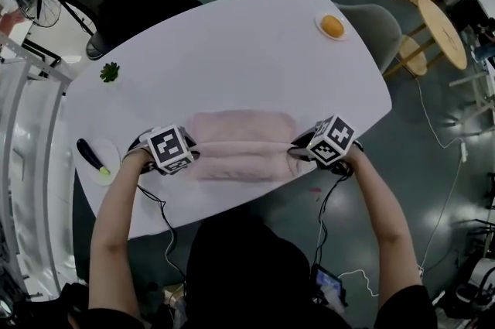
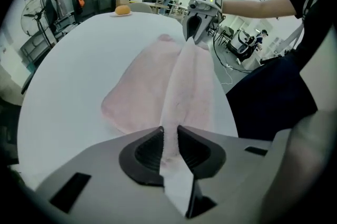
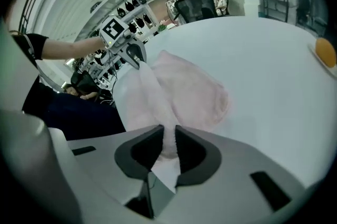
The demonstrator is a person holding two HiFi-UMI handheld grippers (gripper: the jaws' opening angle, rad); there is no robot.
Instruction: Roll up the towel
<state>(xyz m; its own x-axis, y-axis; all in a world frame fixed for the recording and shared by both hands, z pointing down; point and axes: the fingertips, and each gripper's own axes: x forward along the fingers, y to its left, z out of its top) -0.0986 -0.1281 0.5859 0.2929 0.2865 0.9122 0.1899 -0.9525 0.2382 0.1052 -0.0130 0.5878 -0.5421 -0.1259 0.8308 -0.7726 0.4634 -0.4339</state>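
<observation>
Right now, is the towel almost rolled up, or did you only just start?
Only just started. Done: the left tool and right tool each pinch one end of the near edge of the pink towel. In hand: that edge is lifted into a ridge between them, bending over the flat part. Left: most of the towel lies flat on the white table, so nearly all the rolling remains.

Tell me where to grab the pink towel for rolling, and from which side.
Grip the towel by its near long edge at both ends, coming from the person's side. It lies wide across the table, and the left gripper and right gripper pinch that raised edge there.
</observation>
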